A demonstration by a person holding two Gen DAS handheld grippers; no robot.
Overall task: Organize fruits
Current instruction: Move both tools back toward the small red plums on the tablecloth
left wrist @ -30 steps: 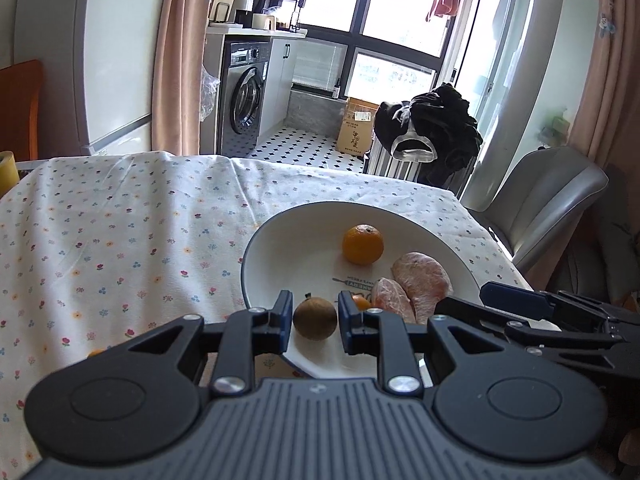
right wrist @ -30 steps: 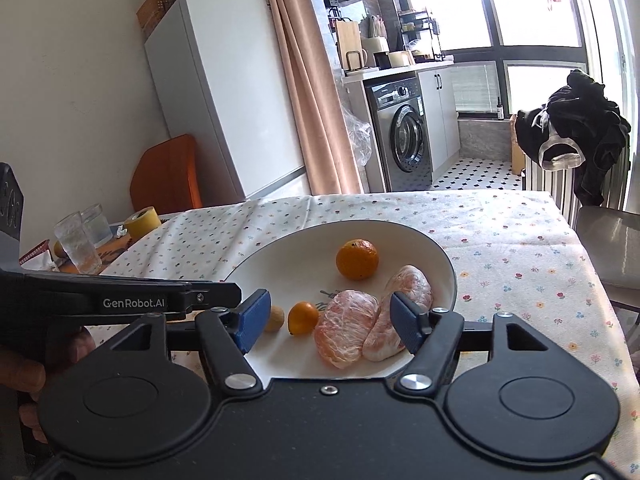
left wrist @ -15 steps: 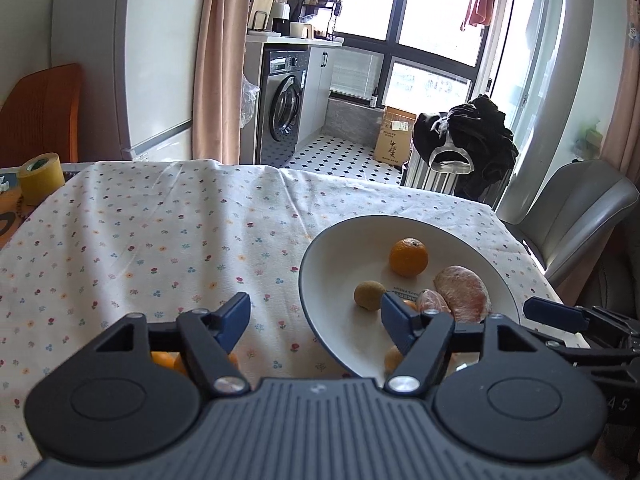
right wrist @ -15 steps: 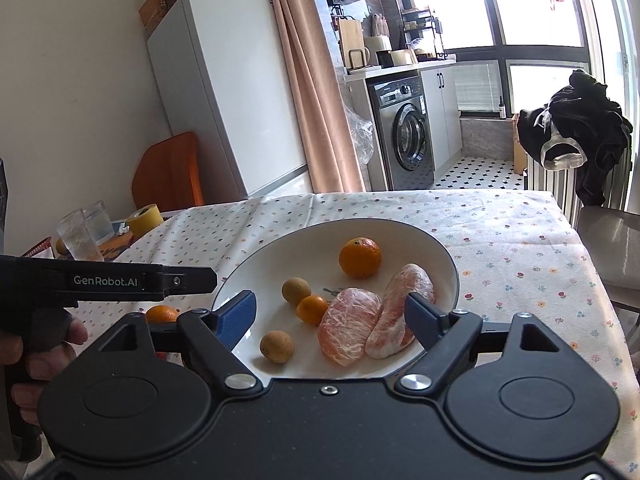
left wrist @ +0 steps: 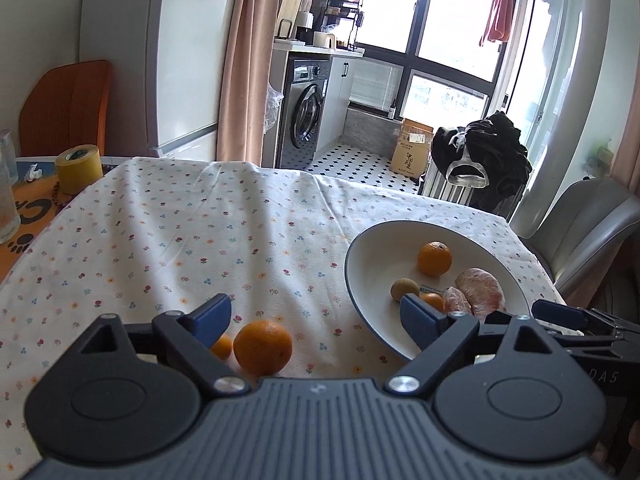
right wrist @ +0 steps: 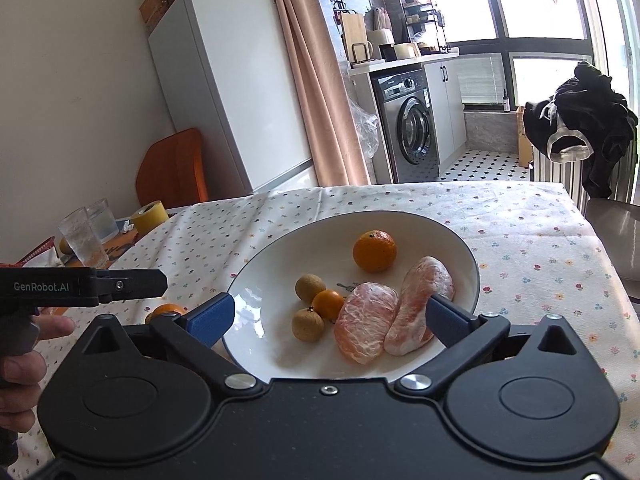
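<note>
**Between the left fingers, an orange waits on the cloth**

Between the spread blue fingertips of the left gripper (left wrist: 316, 316), which is released and empty, a large orange (left wrist: 263, 347) sits on the flowered tablecloth (left wrist: 168, 240) at the near edge, with a much smaller orange fruit (left wrist: 222, 346) touching or just beside it on its left, half hidden behind the left fingertip. To the right lies the white plate (left wrist: 372, 248), already holding a mandarin (left wrist: 434, 258) at the far side, a brown longan (left wrist: 405, 289), and two peeled citrus pieces (left wrist: 480, 292).

The right gripper (right wrist: 328, 320) is also spread wide and grasps nothing; it hovers over the near rim of the plate, where a second longan (right wrist: 307, 324) and a small orange kumquat-like fruit (right wrist: 328, 304) show between the first longan and the peeled pieces.

The large orange looks firm, fairly light and smooth-skinned, so it would likely roll or squirt out of a shallow pinch; the sound hold is probably across its widest middle, fingers level with the cloth. It is nearly round, with no long axis to speak of, and I cannot tell where its stem end points. The peeled pieces are soft and tear easily; each lies with its long axis running from near-left to far-right across the plate
</note>
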